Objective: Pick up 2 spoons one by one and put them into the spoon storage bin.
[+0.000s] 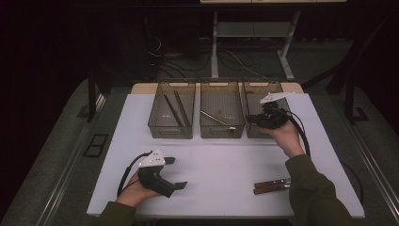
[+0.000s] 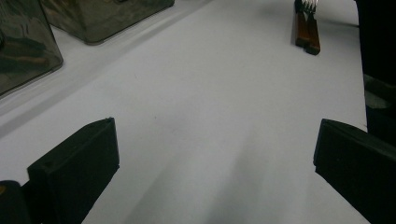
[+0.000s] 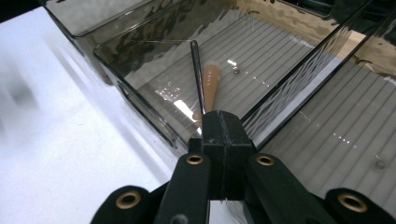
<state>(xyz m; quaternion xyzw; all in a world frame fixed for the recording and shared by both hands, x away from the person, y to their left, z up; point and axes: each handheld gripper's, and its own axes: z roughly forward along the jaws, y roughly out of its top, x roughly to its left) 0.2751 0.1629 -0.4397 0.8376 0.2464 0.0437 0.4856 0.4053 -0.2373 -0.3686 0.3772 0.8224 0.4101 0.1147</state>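
The right gripper (image 1: 263, 117) is hovering over the near rim of the right bin (image 1: 277, 89), and its jaws are pressing flat together with nothing visible between the pads. In the right gripper view, the shut tips (image 3: 223, 122) are sitting above the wall shared with the middle bin (image 3: 140, 51), where a knife (image 3: 208, 86) with a pale wooden handle and a dark blade is lying on the ribbed floor just ahead of the tips, apart from them. The right hand (image 1: 284, 136) is reaching forward from the sleeve, gripper angled toward the bins.

The left gripper (image 1: 176, 172) is resting low on the white table (image 1: 226, 160), near its front left edge, jaws standing wide with bare tabletop between them. The left hand (image 1: 139, 190) is cradling it from below, pointing rightward. Two wooden-handled forks (image 1: 272, 186) are lying side by side near the right forearm, well apart from both grippers. The left bin (image 1: 171, 110) is holding dark chopsticks (image 1: 177, 109).
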